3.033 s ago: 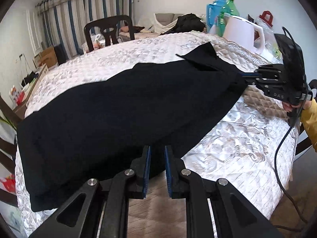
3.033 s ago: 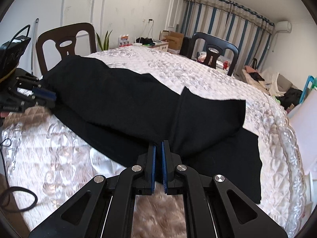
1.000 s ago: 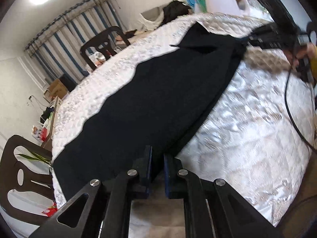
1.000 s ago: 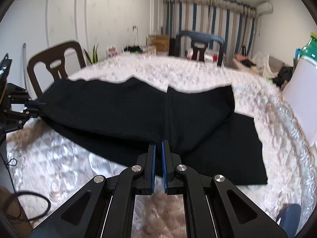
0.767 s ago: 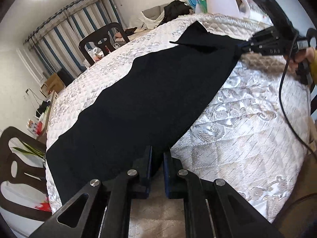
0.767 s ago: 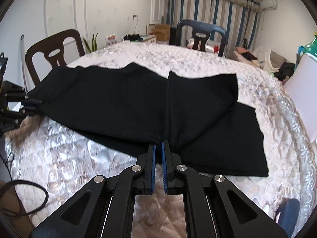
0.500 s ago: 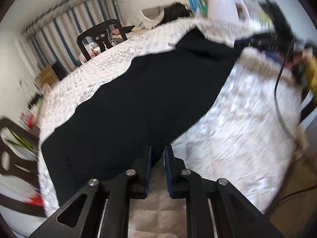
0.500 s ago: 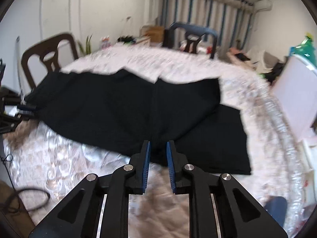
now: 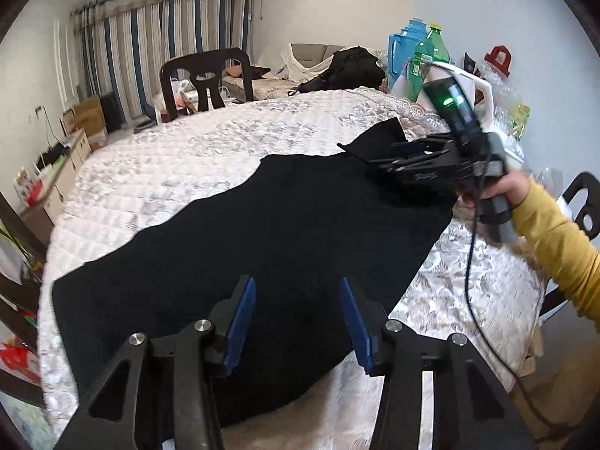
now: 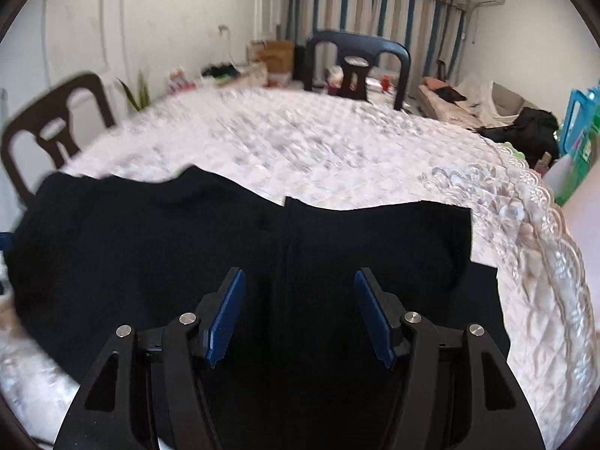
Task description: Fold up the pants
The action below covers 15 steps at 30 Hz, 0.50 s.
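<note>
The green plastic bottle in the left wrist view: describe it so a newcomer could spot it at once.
Start at the big table under the white quilted cover; look to its far right edge, by the wall. There, beside a blue plastic jug, stands the green plastic bottle. It alone is translucent green with a yellow cap.

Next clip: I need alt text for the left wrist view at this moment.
Black pants lie spread across a table covered with a white quilted cloth. The left gripper hangs over their near edge, fingers apart and gripping nothing. At right, a hand in a yellow sleeve holds the right gripper over the far end.
</note>
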Tool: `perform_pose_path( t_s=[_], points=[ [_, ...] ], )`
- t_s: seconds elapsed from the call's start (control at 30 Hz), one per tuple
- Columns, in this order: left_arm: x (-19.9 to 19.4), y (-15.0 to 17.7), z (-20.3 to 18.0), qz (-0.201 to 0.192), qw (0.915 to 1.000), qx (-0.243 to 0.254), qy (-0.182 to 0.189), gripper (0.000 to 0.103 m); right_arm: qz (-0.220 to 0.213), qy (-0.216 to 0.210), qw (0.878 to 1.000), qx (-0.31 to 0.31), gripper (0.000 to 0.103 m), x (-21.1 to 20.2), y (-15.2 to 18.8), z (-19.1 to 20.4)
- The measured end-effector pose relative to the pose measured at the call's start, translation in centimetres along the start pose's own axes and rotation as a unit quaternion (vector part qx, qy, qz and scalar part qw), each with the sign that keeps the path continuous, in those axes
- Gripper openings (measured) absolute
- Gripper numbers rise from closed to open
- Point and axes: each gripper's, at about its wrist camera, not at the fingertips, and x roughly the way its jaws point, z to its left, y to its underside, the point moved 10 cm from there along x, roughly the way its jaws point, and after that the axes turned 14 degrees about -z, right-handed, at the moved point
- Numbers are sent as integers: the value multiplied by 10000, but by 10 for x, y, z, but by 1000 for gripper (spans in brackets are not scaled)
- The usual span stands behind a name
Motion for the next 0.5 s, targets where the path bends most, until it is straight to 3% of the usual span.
perform_pose_path(
  t_s=[0.07,0.13,0.23,0.4,0.5],
  points=[
    [5,-1,-1,-2,9999,-94,69,50,142,159,9997,87,53,7,4,-7],
    [9,-4,-4,-36,9996,-209,209,50,174,137,9993,287,17,6,6,-15],
    [13,-10,-8,-75,9986,-360,371,50,47,304,9980,546,4,-5,4,-32],
    [24,-24,-15,-182,9954,-650,686,51,-425,618,9908,1129,3,-58,6,-74],
    [34,-29,-17,-178,9938,-784,771,54,-466,871,9849,1419,3,-86,22,-100]
  ],
)
